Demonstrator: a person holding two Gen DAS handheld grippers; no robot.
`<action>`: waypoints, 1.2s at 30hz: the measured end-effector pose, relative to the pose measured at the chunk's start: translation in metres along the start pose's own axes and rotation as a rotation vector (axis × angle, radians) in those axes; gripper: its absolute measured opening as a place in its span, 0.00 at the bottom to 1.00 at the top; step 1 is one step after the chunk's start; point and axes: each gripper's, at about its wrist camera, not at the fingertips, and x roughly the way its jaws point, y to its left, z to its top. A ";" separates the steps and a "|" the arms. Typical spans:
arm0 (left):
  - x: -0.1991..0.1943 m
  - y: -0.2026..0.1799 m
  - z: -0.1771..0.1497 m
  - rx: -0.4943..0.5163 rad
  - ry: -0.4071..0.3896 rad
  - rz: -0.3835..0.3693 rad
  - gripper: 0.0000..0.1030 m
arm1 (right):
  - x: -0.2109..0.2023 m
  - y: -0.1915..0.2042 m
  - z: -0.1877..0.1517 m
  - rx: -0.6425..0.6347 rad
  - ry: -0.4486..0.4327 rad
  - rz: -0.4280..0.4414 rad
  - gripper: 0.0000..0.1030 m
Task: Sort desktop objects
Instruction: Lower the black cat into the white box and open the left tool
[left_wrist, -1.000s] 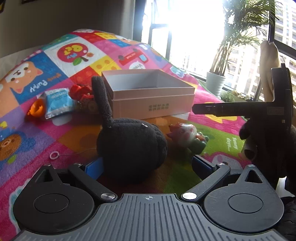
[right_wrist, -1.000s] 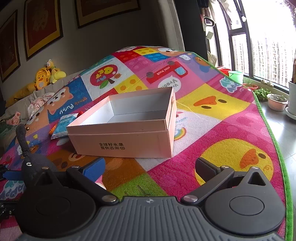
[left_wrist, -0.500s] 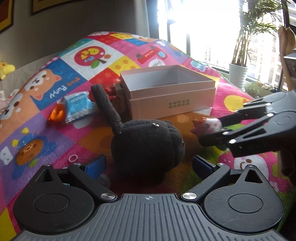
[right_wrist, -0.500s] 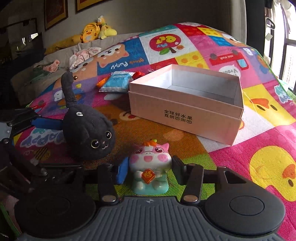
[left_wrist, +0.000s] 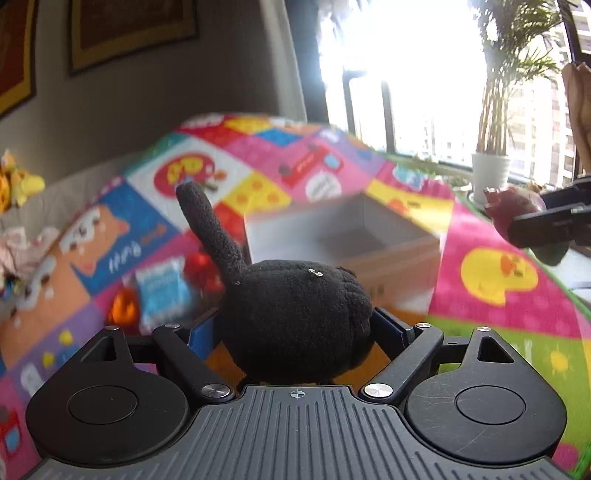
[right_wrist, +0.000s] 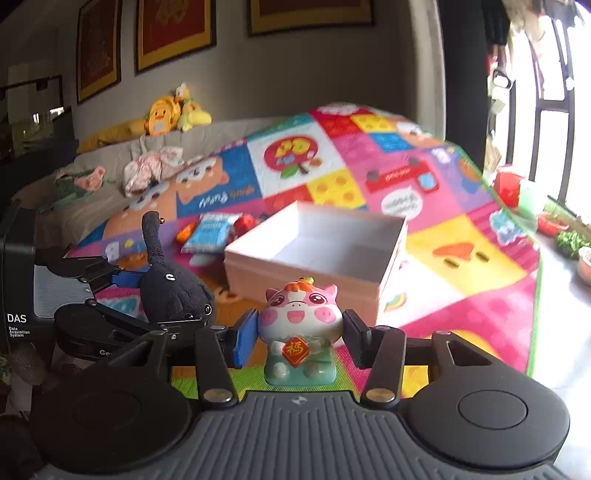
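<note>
A black plush cat (left_wrist: 295, 306) with its tail up sits between the fingers of my left gripper (left_wrist: 295, 328). The jaws are closing and the pads press its sides, and it hangs above the mat. In the right wrist view the same plush cat (right_wrist: 173, 291) shows at the left, held in the left gripper (right_wrist: 162, 301). My right gripper (right_wrist: 301, 336) is shut on a pink and white animal figurine (right_wrist: 299, 317) with a red tag, raised off the mat. An open pale pink box (right_wrist: 251, 275) stands empty just beyond both toys; the box (left_wrist: 391, 269) is blurred in the left wrist view.
A blue packet (right_wrist: 212, 230), an orange item (left_wrist: 123, 306) and a red item (right_wrist: 245, 223) lie left of the box on the colourful play mat (right_wrist: 461, 258). Yellow plush toys (right_wrist: 166, 114) rest on a sofa behind. A potted plant (left_wrist: 491, 177) stands by the window, past the mat's right edge.
The right gripper shut on the figurine and lifted it off the mat. The left gripper's fingers came in on the black plush cat and raised it. Both views have tilted upward.
</note>
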 end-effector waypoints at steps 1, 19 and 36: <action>0.002 0.001 0.018 0.002 -0.048 -0.001 0.88 | -0.006 -0.004 0.005 0.007 -0.031 -0.012 0.48; 0.141 -0.029 0.047 -0.099 0.109 -0.282 0.93 | 0.029 -0.057 0.005 0.117 -0.006 -0.091 0.48; 0.049 0.058 -0.037 -0.166 0.054 -0.061 0.98 | 0.210 -0.060 0.115 0.104 0.188 -0.077 0.48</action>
